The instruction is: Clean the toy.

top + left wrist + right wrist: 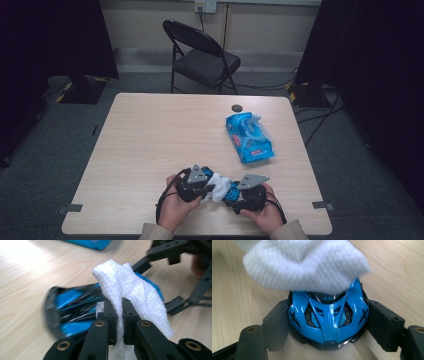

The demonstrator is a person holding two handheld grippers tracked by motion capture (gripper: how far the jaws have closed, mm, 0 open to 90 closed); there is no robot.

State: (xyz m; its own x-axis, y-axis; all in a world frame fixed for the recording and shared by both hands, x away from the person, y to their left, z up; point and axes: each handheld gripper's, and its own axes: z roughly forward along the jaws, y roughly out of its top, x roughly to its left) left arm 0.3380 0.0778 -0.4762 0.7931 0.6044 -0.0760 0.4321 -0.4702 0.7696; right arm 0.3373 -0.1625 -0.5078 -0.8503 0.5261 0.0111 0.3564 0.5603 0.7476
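Left gripper (119,312) pinches a white wipe (130,290) (draped over the helmet); right gripper (328,322) clamps the blue toy helmet (328,317).

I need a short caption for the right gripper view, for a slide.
Right gripper clamps a blue toy car on the table while a white wipe covers its top.

We're seeing wide bare table (150,140) lying open left of the grippers. Only the wipes pack (248,137) and a small dark disc (236,107) are blocking the far right.
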